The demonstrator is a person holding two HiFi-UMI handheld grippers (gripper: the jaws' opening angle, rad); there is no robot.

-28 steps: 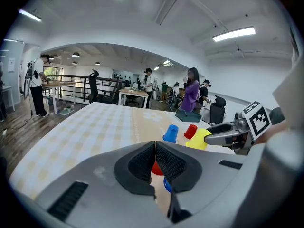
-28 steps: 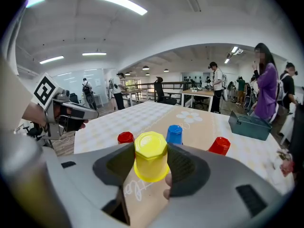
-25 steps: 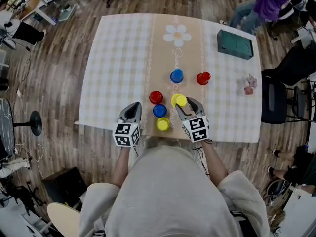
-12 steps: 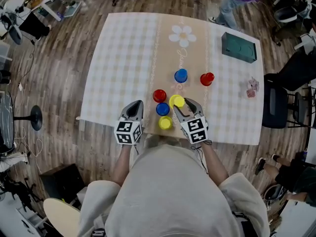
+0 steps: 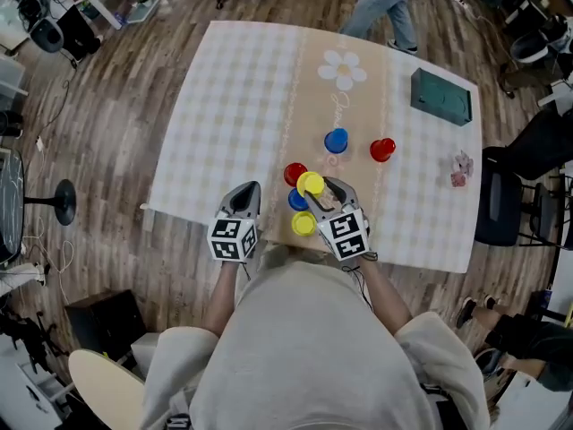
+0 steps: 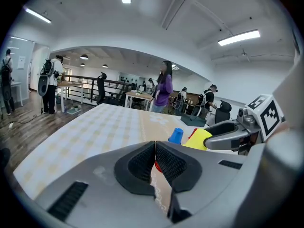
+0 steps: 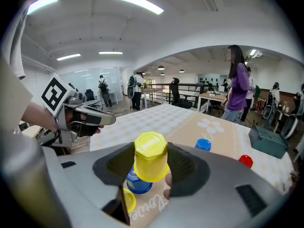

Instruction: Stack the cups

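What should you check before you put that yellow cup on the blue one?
1. Grip: right tongs hold the yellow cup: ok.
2. Target: nearest blue cup stands upside down: ok.
3. Aim: yellow cup lined up over it: cannot tell.
4. Other hand: left tongs shut, empty, aside: ok.
5. Room: red cup and second yellow cup clear of it: cannot tell.

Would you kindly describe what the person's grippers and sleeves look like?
Both the left gripper and right gripper have grey bodies with black ribbed pads, and each carries a white cube printed with black square markers. The sleeves are loose and light beige-grey.
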